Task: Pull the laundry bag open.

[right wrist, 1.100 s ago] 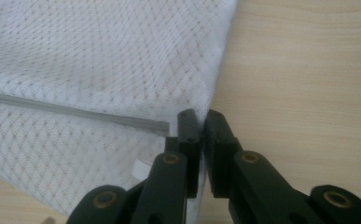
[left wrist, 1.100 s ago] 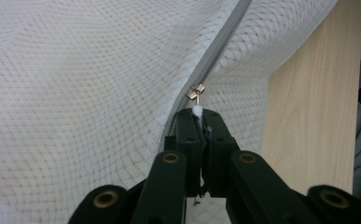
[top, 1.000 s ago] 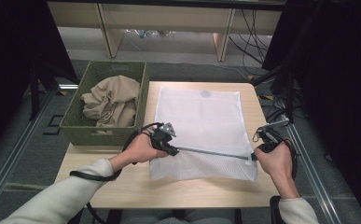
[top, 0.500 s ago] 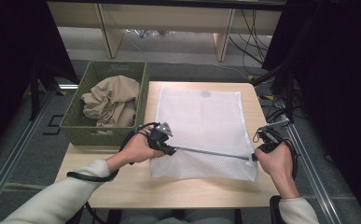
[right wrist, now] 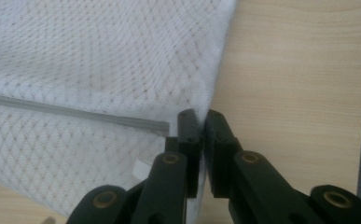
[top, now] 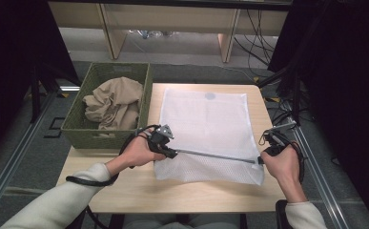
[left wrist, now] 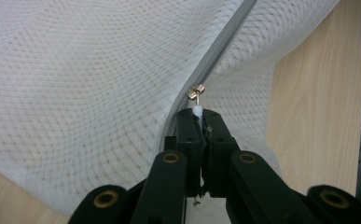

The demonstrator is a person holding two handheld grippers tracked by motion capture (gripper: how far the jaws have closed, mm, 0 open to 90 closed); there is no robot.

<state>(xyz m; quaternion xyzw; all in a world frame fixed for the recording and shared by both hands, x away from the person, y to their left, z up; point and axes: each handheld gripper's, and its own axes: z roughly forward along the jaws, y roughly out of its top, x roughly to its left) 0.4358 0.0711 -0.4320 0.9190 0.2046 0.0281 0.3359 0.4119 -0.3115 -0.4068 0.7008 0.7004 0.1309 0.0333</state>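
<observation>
At the far left of the high view, a green woven basket (top: pixel 79 136) is seen beside the table (top: pixel 115 188), with a crumpled beige cloth (top: pixel 113 102) lying inside it. To its right, a white mesh laundry bag (top: pixel 206 124) is spread flat on the wooden tabletop, its near end crossed by a grey zipper (top: pixel 215 156). The left gripper (top: pixel 165 145) is held at the left end of that zipper, close to the bag's near-left corner. In the left gripper view, its jaws are closed tight on the small white pull tab (left wrist: pixel 197 111) of the metal zipper slider (left wrist: pixel 195 91), and the mesh is drawn up around the slider. Farther right, the zipper is stretched level across the bag towards the right gripper (top: pixel 263 160), which is held at the bag's near-right edge. In the right gripper view, its jaws are pinched narrowly on the edge of the mesh just past the end of the zipper (right wrist: pixel 75 113), with bare table (right wrist: pixel 299 70) beyond.
</observation>
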